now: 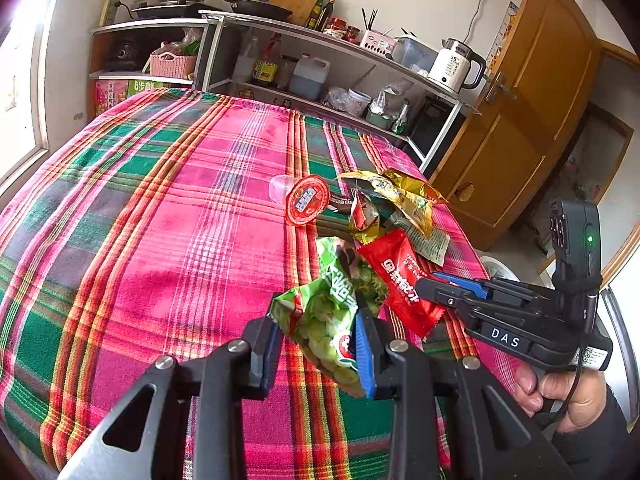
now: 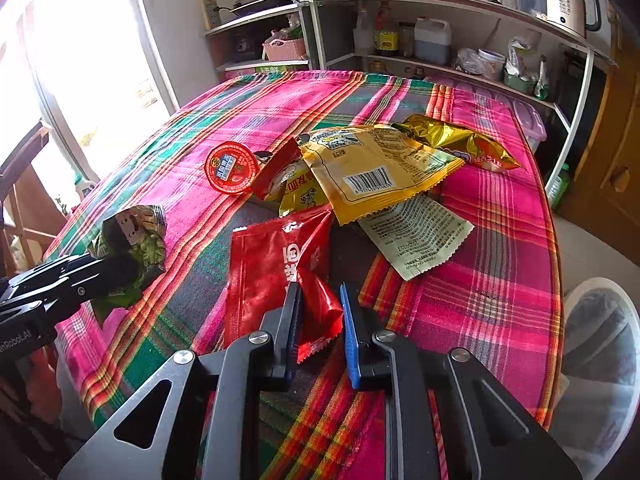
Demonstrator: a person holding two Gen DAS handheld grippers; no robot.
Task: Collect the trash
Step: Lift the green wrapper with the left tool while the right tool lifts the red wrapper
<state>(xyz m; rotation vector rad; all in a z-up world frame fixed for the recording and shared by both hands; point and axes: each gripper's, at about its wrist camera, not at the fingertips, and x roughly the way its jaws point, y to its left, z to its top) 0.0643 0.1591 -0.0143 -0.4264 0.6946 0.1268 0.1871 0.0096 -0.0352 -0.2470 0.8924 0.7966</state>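
left gripper (image 1: 320,344) clamped on crinkly green foil snack bag (image 1: 328,316) | right gripper (image 2: 320,332) jaws apart astride glossy red plastic sachet (image 2: 280,268), 12 o'clock | light, slippery; pinch crimped edge

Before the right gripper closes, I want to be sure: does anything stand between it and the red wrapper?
Nothing visible. The red wrapper has its near corner between the open right gripper; a yellow packet lies only at its far edge.

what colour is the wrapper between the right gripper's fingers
Red, with white lettering. The red wrapper shows best in the right wrist view, its corner between the right gripper fingers.
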